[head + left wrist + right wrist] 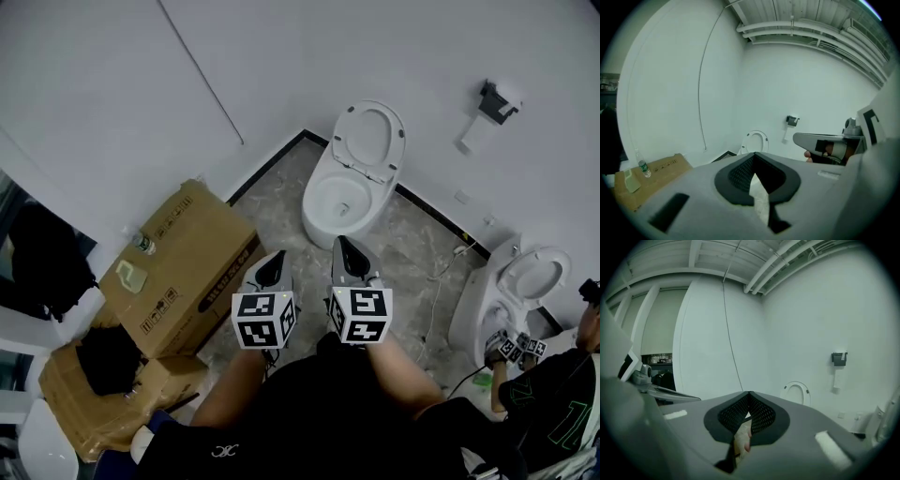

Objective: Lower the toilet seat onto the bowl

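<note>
Only head view shows bowl point(339, 202) below upright seat point(368, 138)

Setting: bare restroom mock-up or test bay, not a finished home bathroom. Evidence:
- White toilet point(352, 183) at 12 o'clock on grey marble-look floor tile point(286, 192).
- Second toilet point(514, 286) at 4 o'clock.
- Toilet-paper holder point(497, 101) on the wall at 1 o'clock.
- Plain white walls point(112, 84).
- Exposed ceiling pipes point(787, 26).
- Cardboard boxes point(187, 258) at 9 o'clock.

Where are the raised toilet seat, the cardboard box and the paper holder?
raised toilet seat point(373, 110), head view, ring's upper part
cardboard box point(192, 262), head view, top face
paper holder point(497, 101), head view, dark bracket
</note>
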`<state>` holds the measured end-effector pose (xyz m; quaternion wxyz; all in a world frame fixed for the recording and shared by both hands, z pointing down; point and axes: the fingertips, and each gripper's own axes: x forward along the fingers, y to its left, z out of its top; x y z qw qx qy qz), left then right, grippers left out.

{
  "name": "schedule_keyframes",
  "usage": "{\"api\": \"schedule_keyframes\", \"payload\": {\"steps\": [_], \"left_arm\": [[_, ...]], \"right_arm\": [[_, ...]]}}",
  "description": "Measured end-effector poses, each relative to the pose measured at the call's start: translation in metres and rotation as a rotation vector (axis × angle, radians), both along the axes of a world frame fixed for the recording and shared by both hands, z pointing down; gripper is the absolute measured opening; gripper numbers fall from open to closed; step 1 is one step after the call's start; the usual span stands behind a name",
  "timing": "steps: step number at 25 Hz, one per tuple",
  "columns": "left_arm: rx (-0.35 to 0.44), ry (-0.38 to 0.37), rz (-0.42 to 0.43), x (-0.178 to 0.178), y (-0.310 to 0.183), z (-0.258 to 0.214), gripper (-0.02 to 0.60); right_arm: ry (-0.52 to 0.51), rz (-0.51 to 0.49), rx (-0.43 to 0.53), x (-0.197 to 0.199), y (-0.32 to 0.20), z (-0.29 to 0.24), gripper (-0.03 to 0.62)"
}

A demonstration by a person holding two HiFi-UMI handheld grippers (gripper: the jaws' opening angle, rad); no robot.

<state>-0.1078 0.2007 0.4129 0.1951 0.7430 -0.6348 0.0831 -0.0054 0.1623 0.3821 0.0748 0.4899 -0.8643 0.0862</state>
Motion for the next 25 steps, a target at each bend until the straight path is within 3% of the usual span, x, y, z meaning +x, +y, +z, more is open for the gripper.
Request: {"api": "schedule_keyframes", "payload": {"steps": [16,25], "left_arm": [[-0.030,-0.005,0.003,0.060,-0.162,0.001,0.008],[-0.055,-0.026,0.000,0.084,-0.203,0.004,0.008]], "right_arm": [[0.011,0.010,-0.025,0.061,-0.161,0.004,0.008],[-0.017,0.021,-0.051,0.092,-0.212,0.010,0.008]]}}
